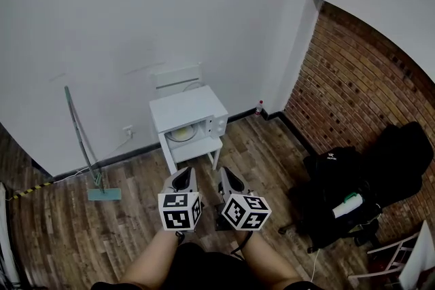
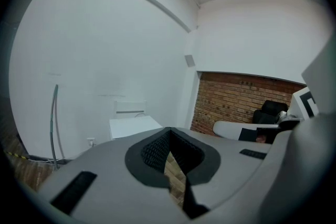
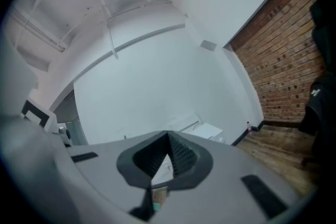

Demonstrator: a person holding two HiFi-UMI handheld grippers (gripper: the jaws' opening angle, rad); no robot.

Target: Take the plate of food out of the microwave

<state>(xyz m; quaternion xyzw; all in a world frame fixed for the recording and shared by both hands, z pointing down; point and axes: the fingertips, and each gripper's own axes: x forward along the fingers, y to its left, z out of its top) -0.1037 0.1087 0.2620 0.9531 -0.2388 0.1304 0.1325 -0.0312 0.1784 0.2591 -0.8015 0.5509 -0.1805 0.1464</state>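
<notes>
A white microwave (image 1: 188, 115) sits on a small white table (image 1: 197, 148) against the far wall, well ahead of me. A pale round plate (image 1: 180, 134) shows in its front; I cannot tell whether the door is open. My left gripper (image 1: 182, 177) and right gripper (image 1: 228, 178) are held side by side close to my body, far short of the microwave, both shut and empty. The microwave's white top (image 2: 134, 125) appears beyond the closed jaws of the left gripper (image 2: 169, 131). It is small and distant (image 3: 214, 131) past the right gripper (image 3: 168, 137).
A long-handled mop (image 1: 87, 153) leans on the wall left of the table. A small bottle (image 1: 259, 107) stands at the corner by the brick wall (image 1: 353, 85). Black bags and a chair (image 1: 367, 180) fill the right side. Wooden floor (image 1: 136, 180) lies between me and the table.
</notes>
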